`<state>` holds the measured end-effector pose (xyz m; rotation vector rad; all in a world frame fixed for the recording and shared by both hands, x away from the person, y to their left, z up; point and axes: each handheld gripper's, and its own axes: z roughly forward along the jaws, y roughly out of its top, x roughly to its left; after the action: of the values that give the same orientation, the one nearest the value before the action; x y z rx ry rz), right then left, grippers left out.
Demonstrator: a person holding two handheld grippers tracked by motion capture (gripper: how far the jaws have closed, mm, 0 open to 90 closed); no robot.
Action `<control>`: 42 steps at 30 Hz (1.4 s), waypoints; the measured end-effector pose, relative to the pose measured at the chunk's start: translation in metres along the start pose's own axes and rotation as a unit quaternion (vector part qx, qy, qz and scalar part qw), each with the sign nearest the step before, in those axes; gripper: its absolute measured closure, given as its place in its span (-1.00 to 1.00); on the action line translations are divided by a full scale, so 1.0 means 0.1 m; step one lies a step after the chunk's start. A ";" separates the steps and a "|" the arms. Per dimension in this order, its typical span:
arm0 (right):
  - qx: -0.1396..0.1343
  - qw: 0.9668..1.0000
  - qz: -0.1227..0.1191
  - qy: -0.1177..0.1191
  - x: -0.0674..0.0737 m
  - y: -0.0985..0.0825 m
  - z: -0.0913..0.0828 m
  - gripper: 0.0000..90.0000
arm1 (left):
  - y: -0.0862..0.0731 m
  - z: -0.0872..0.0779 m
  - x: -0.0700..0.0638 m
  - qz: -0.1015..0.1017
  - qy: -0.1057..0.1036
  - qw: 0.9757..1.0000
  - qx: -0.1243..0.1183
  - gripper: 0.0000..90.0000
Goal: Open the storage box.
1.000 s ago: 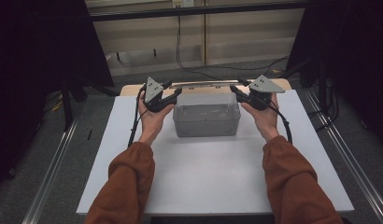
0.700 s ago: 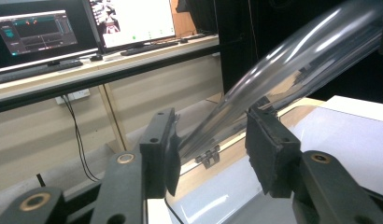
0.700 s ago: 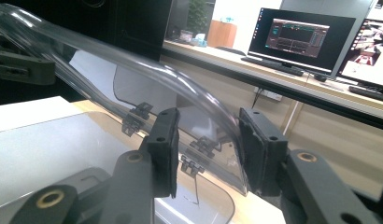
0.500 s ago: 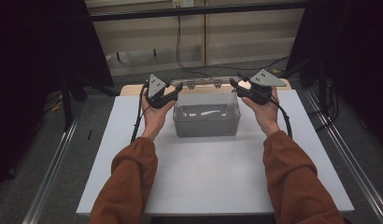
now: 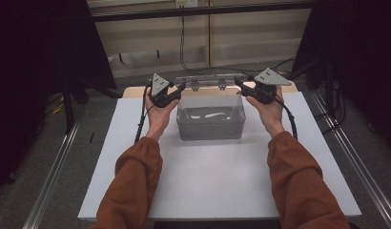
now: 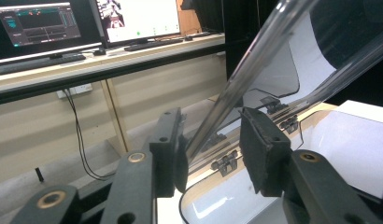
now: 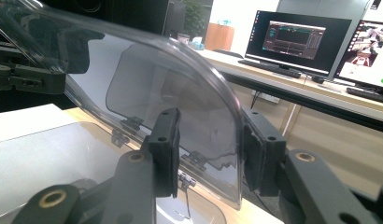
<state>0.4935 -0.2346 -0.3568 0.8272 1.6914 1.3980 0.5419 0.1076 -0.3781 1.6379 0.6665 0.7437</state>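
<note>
We are looking down on a white-topped bench with a clear, rectangular plastic box sitting toward its far middle. Its transparent hinged lid is standing raised along the box's far edge, tilted up and back, and a pale, thin object is lying inside the box, too blurred for us to identify.

We are seeing the left gripper at the lid's left end and the right gripper at its right end, each held in a hand with a rust-orange sleeve reaching in from the near side.

In the left gripper view, the left gripper is showing its jaws apart, with the lid's clear edge passing up through the gap between them; the near pad seems to be just touching it, the other is standing off. Small grey hinges are sitting along the box's rim below.

In the right gripper view, the right gripper is likewise showing jaws apart, straddling the lid's rounded corner without clamping it.

Behind the bench, monitors are glowing on a wooden desk.
</note>
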 end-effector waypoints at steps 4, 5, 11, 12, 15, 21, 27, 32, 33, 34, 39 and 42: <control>0.001 1.000 -0.001 -0.002 -0.02 -0.02 0.02 0.33 | 0.00 0.03 0.02 0.003 0.006 1.000 0.004 0.16; 0.003 1.000 -0.001 -0.002 -0.02 -0.02 0.02 0.34 | 0.00 0.04 0.03 0.003 0.004 1.000 0.006 0.15; 0.004 1.000 -0.001 0.000 -0.06 -0.01 0.08 0.38 | 0.00 0.10 0.06 -0.003 -0.008 1.000 0.007 0.30; 0.005 1.000 -0.001 0.003 -0.06 -0.01 0.09 0.38 | -0.01 0.11 0.05 -0.010 -0.004 1.000 0.005 0.31; -0.002 1.000 0.008 0.005 -0.09 -0.02 0.10 0.38 | -0.03 0.13 0.07 -0.023 -0.007 1.000 0.003 0.31; 0.009 1.000 0.013 0.002 -0.14 -0.09 0.16 0.33 | -0.03 0.16 0.10 -0.020 -0.006 1.000 0.010 0.34; 0.028 0.999 0.031 0.003 -0.22 -0.19 0.24 0.28 | 0.00 0.21 0.12 -0.013 -0.002 1.000 0.014 0.35; 0.035 0.999 0.034 0.005 -0.24 -0.23 0.32 0.30 | 0.00 0.22 0.12 -0.023 -0.002 1.000 0.013 0.36; 0.035 0.999 0.036 0.006 -0.24 -0.24 0.34 0.30 | 0.00 0.22 0.12 -0.020 -0.002 1.000 0.013 0.36; 0.036 0.999 0.040 0.007 -0.24 -0.25 0.35 0.30 | 0.00 0.22 0.13 -0.020 -0.003 1.000 0.015 0.36; 0.041 0.997 0.058 0.004 -0.28 -0.32 0.41 0.30 | 0.00 0.24 0.14 -0.016 0.000 1.000 0.016 0.39; 0.047 0.997 0.060 0.001 -0.30 -0.37 0.43 0.32 | 0.00 0.24 0.15 -0.016 -0.003 1.000 0.019 0.39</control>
<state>0.5457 -0.2462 -0.3929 0.9946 1.7443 1.4091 0.5703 0.1044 -0.3800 1.6598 0.7049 0.7064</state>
